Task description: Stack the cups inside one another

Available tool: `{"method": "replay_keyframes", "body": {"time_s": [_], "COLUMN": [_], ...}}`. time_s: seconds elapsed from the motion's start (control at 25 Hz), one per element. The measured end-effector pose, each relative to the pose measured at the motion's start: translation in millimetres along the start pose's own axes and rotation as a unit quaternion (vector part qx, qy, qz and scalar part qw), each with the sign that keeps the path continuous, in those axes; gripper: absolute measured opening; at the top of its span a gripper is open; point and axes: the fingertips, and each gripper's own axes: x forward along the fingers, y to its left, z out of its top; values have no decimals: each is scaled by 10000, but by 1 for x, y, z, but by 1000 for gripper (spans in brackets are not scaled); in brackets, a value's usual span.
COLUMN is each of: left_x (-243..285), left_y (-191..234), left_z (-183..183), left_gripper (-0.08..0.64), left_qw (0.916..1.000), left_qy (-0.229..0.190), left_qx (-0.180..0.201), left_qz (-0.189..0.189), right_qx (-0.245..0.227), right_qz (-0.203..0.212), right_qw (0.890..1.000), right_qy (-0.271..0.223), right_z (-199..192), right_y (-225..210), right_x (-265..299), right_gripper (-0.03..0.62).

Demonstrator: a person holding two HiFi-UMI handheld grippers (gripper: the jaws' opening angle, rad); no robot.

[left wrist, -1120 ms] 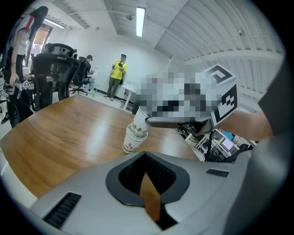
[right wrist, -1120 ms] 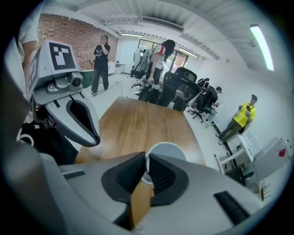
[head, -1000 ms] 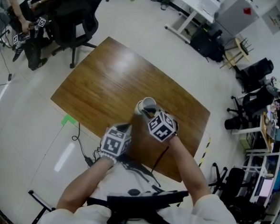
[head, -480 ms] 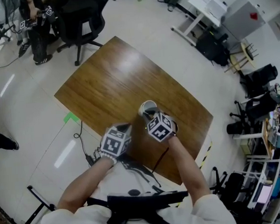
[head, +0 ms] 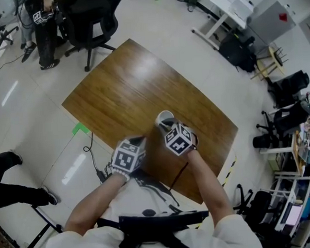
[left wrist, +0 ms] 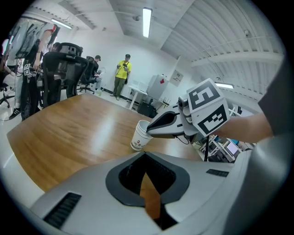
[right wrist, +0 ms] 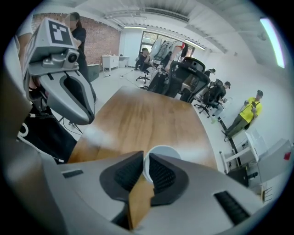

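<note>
Cups [head: 165, 117], white paper ones with one inside the other, stand on the brown table [head: 115, 92], close to the edge nearest me. My right gripper [right wrist: 146, 158] reaches down onto them from my side. Its two jaws sit one on each side of the near wall at the rim. Those jaws have just been opening, and they stand a little apart with the thin wall between them. My left gripper [left wrist: 144, 155] hangs just beside the cups, on their left, not touching them. Its jaws are pressed together with nothing in them. The left gripper view shows the cups from the side: two rims, one just above the other, and a small red mark low on the outer cup. The right gripper view shows only the round open mouth from above. The head view shows the cups small and partly hidden by my right gripper. The cups stand on their base with the mouth up, so their long way runs up and down.
</note>
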Motion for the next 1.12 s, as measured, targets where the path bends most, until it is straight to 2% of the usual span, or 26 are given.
{"method": "replay_keyframes", "body": {"time_s": [0.12,0.2,0.24,0.32,0.4,0.44,0.6,0.76,0.96,1.04,1.12], "left_x": [-3,-4,-5,-7,-12,-14,-21,-29,-40,-41,-42], "left_y": [4,8,11,18,22,22,22,25,11,6,2], "left_z": [0,1,3,9,19,24,44,54,55,54,51], "left_gripper": [-5,-5,-5,-5,-5,-5,-5,-5,-5,-5,-5], "left_qw": [10000,10000,10000,9998,9995,9994,9987,9976,9964,9960,9957], "left_qy": [-12,-31,-61,-191,-309,-352,-500,-645,-730,-722,-705], "left_qx": [24,21,17,17,20,25,131,224,354,396,441], "left_qz": [-5,2,8,19,7,-3,-46,-104,-253,-332,-402], "right_qx": [295,805,1135,1860,2565,2880,3956,4662,5458,5640,5751], "right_qz": [-34,-67,-87,-122,-135,-153,-456,-1009,-1508,-1633,-1676], "right_qw": [9993,9949,9895,9715,9471,9330,8668,8124,7389,7212,7126], "right_qy": [-206,-603,-885,-1465,-1925,-2151,-3001,-3353,-3651,-3675,-3653], "right_z": [7,16,22,32,31,28,5,-32,-80,-90,-97], "right_y": [1,-3,-7,-16,-23,-28,-43,-39,-13,-1,12], "right_x": [-9,-22,-32,-52,-72,-83,-123,-149,-181,-186,-187], "right_gripper": [61,61,61,61,59,31,2,0,0,0,0]}}
